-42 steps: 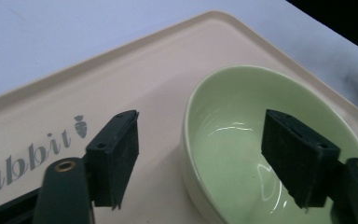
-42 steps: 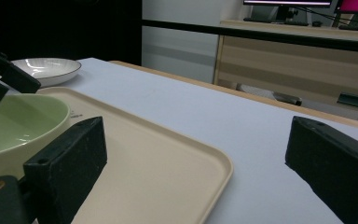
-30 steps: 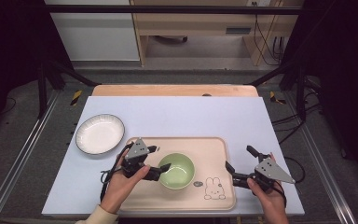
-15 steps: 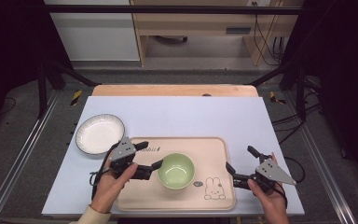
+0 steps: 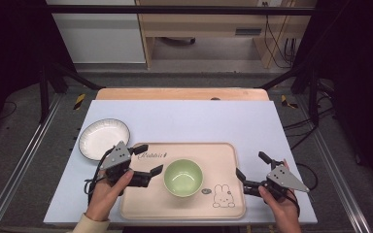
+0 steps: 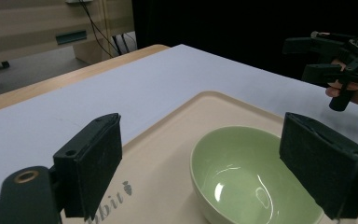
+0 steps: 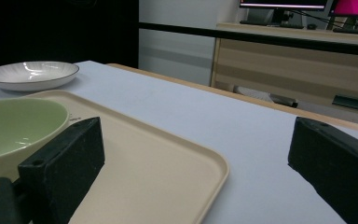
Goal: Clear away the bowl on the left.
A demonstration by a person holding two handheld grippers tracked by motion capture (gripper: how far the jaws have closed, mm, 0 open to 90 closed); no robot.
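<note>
Backing off leftward, the left hand-held gripper hangs released just beside the green bowl, nearer than the right.

The tray lies on the near half of the table, and the bowl stands on the tray, a little left of its middle. Off the tray's far left corner sits the plate, on the table and just beside the tray. The left gripper hangs over the tray's left edge, left of the bowl and apart from it, while the right gripper sits just off the tray's right edge.
</note>
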